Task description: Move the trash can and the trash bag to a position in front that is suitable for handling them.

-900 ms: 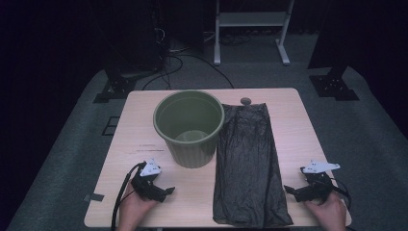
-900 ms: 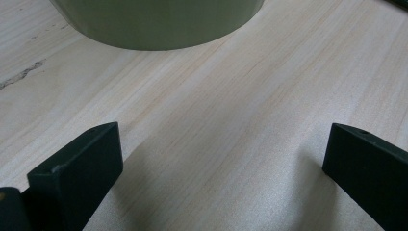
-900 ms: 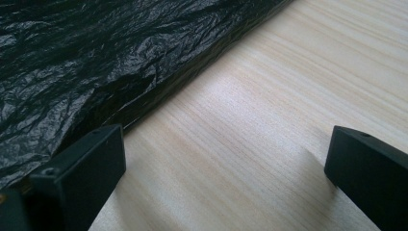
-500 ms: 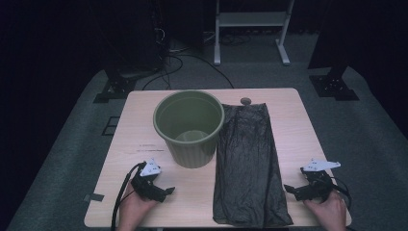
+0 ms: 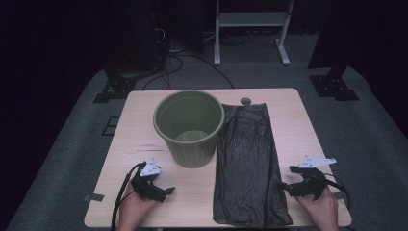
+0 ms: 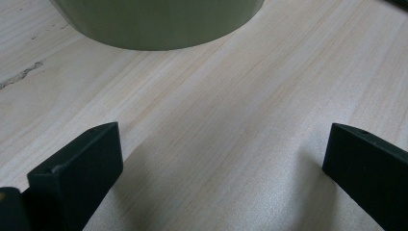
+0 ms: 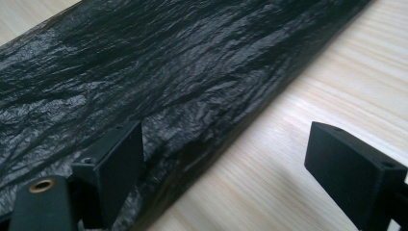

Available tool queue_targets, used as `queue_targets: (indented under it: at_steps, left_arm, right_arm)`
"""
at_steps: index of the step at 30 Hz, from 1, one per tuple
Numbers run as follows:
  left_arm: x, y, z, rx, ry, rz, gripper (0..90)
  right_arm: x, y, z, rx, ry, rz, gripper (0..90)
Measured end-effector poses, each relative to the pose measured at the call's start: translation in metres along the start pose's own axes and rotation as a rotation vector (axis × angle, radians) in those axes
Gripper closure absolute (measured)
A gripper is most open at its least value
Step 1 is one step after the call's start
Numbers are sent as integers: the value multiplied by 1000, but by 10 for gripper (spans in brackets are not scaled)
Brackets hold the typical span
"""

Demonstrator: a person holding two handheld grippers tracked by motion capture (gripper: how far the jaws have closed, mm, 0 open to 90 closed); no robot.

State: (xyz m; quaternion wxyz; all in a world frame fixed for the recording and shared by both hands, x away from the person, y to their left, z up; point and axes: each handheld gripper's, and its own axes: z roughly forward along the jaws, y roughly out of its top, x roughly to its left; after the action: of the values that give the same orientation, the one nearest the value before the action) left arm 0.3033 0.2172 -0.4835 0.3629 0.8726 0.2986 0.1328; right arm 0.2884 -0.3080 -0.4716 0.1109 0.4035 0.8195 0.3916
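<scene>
The table (image 5: 288,115) is the largest thing here: a rectangular top of pale wood with a fine straight grain, faintly scuffed near its left side. Along its right half lies a black plastic bag (image 5: 248,163), flattened into a long strip that runs from the far edge to the near edge, its thin film glossy and crinkled into many small wrinkles. Just left of the bag, touching its long edge, stands a round olive-green bin (image 5: 188,127), upright, of matt plastic, with a rolled rim, ribbed walls that taper downward, and nothing inside. A small dark round knob (image 5: 246,101) sits on the table at the bag's far end.

The right gripper (image 5: 288,186) rests low at the bag's right edge near the near corner. In the right gripper view its black, blocky jaws stand wide apart: one hangs over the wrinkled film (image 7: 168,72), the other over bare wood, with the bag's edge running between them, and the pads do not press on it.

The left gripper (image 5: 166,192) lies on bare wood in front of the bin, jaws spread wide and holding nothing; the bin's base (image 6: 159,24) stands just ahead.
</scene>
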Motion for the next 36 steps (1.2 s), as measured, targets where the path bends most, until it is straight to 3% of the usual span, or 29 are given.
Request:
queue_targets:
  at_steps: [5,9,19,22,27,36]
  left_arm:
    - [0,0,0,0,0,0,0]
    - [0,0,0,0,0,0,0]
    - [0,0,0,0,0,0,0]
    - [0,0,0,0,0,0,0]
    - [0,0,0,0,0,0,0]
    - [0,0,0,0,0,1,0]
  right_arm:
    - [10,5,11,22,17,-17,137]
    - [11,4,17,45,-2,-18,237]
    - [9,4,11,68,9,-31,870]
    - [9,4,8,65,4,-52,896]
    - [3,3,-2,71,-56,-63,895]
    - [-34,-5,-21,63,-135,-4,870]
